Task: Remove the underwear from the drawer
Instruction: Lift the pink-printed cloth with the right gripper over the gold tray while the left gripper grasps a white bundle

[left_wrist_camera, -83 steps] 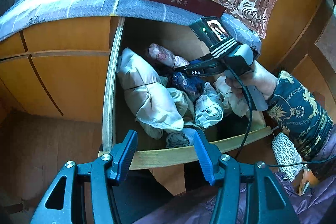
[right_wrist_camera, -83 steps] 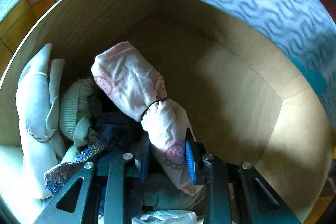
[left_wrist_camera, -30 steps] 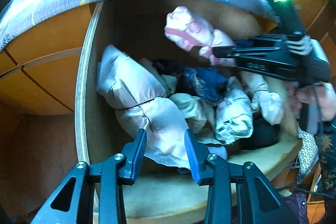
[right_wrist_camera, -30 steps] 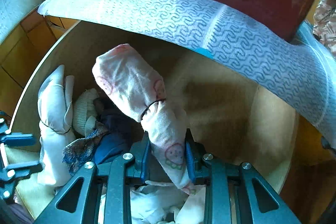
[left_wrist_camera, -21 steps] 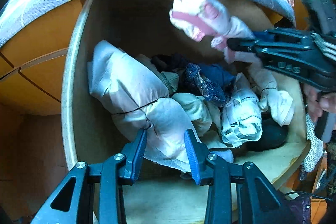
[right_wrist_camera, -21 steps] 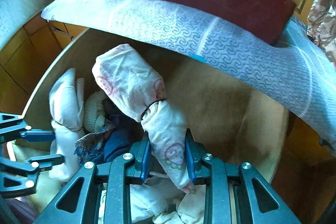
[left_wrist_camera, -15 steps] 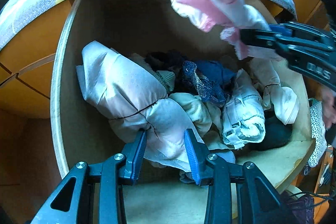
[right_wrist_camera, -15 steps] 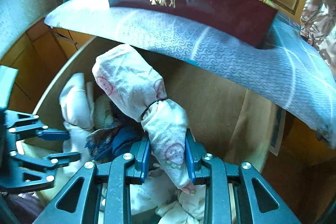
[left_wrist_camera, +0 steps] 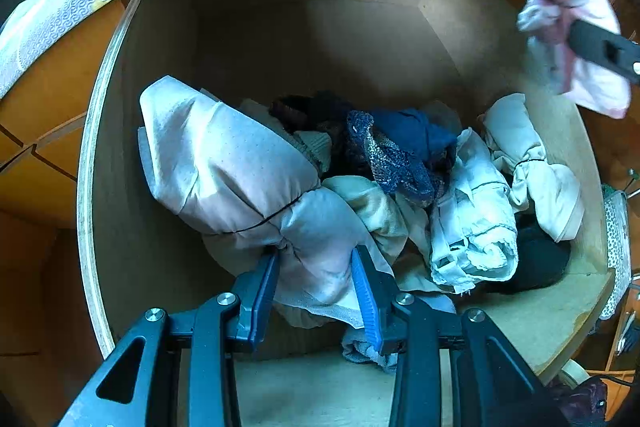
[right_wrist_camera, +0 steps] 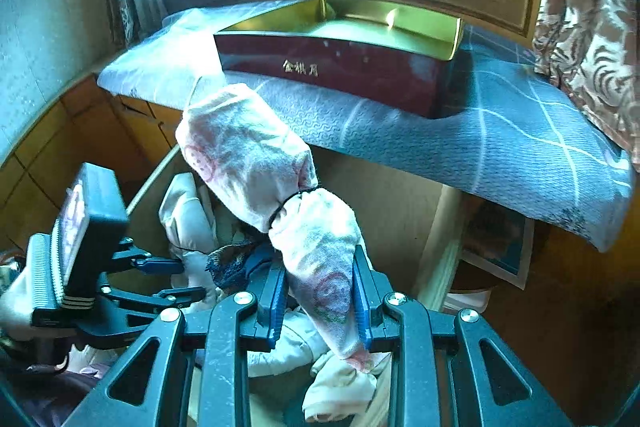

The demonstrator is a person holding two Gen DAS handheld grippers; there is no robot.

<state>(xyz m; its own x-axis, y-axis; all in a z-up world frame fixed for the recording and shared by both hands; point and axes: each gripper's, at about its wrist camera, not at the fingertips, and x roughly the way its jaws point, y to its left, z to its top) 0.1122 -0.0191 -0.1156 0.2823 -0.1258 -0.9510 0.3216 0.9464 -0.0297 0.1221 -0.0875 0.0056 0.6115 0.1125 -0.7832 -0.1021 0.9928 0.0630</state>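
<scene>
Two bundles of underwear are in grippers at once. The right gripper [right_wrist_camera: 320, 291] is clamped on the lower end of a pink printed roll [right_wrist_camera: 256, 155] tied at its middle with a dark band; since a second ago this roll has risen from among the clothes to stand above the drawer [left_wrist_camera: 86, 187], its top now level with the blue patterned cloth [right_wrist_camera: 500, 147] and the dark red box [right_wrist_camera: 332, 67] ahead of the gripper. From the left wrist view it shows blurred at the upper right, clear of the drawer's opening. That suggests the first piece is as good as out and only needs setting down somewhere.

The left gripper [left_wrist_camera: 316, 287] has sunk a little closer to the pile and its pads sit against the near end of a large pale bundle [left_wrist_camera: 224, 167], which lies ahead of it along the drawer's left side. It looks gripped but not yet lifted. To the right of that gripper lie a white lace-edged roll [left_wrist_camera: 476, 227], a dark blue lace piece [left_wrist_camera: 396, 155] and another tied white roll [left_wrist_camera: 532, 163].
</scene>
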